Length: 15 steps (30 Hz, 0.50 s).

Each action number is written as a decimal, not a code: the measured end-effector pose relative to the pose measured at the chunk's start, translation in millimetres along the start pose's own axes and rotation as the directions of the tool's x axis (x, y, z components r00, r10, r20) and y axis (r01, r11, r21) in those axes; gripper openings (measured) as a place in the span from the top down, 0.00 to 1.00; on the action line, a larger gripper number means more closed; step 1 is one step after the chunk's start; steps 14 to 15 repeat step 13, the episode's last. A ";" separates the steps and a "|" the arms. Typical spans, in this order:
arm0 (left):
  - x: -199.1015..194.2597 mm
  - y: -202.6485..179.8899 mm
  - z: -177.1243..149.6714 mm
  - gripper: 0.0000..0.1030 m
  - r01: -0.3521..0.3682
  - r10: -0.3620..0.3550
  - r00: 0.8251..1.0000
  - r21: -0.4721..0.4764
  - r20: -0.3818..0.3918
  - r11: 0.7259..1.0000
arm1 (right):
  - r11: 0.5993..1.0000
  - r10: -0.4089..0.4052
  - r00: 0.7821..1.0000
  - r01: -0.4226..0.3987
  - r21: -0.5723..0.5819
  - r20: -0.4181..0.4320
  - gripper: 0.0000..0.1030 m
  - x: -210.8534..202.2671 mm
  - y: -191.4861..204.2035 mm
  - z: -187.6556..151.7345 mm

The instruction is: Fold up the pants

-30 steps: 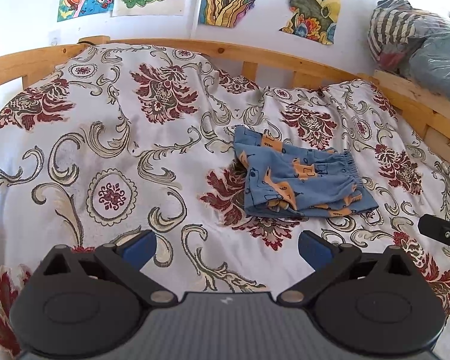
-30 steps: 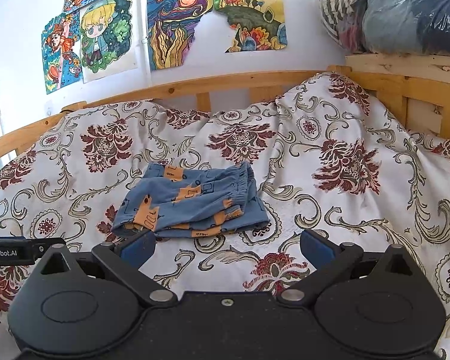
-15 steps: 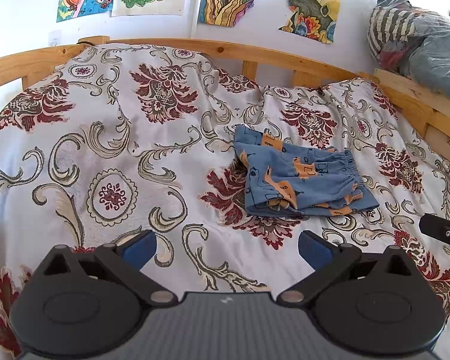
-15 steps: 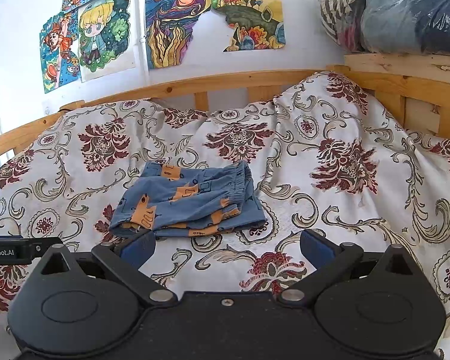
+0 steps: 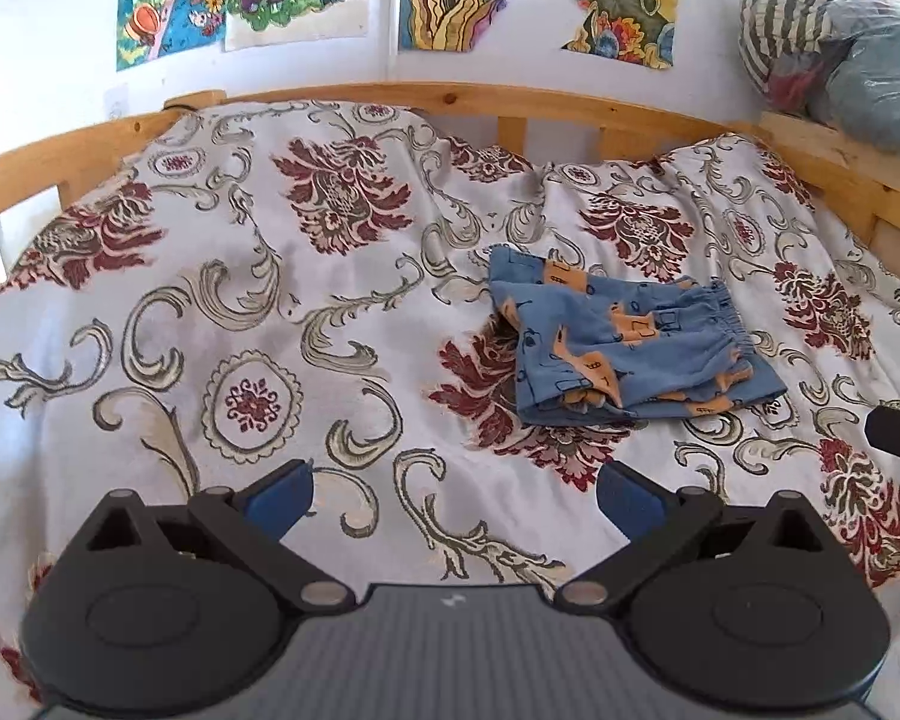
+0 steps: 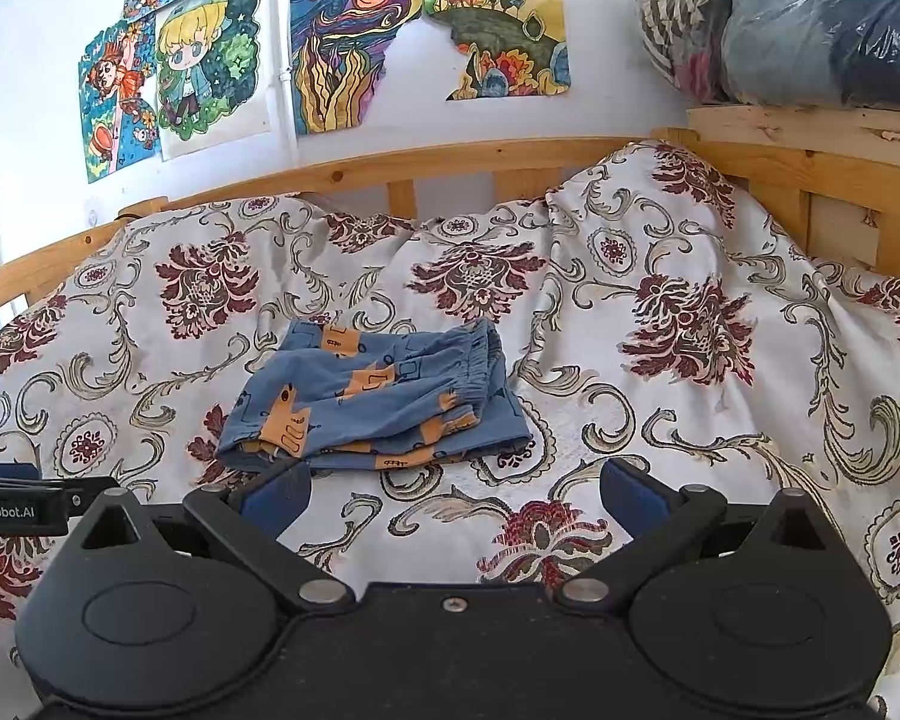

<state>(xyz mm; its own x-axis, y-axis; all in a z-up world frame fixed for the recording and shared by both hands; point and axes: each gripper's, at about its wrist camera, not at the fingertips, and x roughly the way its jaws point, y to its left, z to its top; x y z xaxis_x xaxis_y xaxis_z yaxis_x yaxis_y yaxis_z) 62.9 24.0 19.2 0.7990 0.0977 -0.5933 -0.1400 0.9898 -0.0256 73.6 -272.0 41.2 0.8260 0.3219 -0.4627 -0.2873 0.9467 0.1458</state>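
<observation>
A wide bedspread (image 5: 222, 312) – white with dark red flowers and grey scrolls – covers the whole bed, and a wooden rail (image 6: 450, 162) runs along the far side under a row of bright drawings (image 6: 354, 48) on the wall. Bagged bundles of cloth (image 6: 798, 18) sit on a plank at the right corner. In the middle of the spread lie the pants (image 5: 624, 342), blue with orange patches, folded into a small flat packet with the elastic waistband toward the right. The left gripper (image 5: 455, 498) hangs nearer than the packet and to its left, jaws spread wide, holding nothing. The right gripper (image 6: 453, 492) – also spread, also empty – hovers just short of the packet's near edge.
</observation>
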 end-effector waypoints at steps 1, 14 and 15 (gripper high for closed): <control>0.2 -0.1 0.4 0.00 0.003 -0.003 1.000 0.001 0.000 1.000 | 1.000 0.000 1.000 0.000 0.000 -0.001 0.01 0.1 -0.5 0.0; -0.2 2.3 -0.2 0.00 0.018 -0.018 1.000 0.002 0.001 1.000 | 1.000 0.003 1.000 -0.003 -0.013 -0.006 0.01 0.8 1.6 -1.1; -0.2 2.3 -0.2 0.00 0.018 -0.018 1.000 0.002 0.001 1.000 | 1.000 0.003 1.000 -0.003 -0.013 -0.006 0.01 0.8 1.6 -1.1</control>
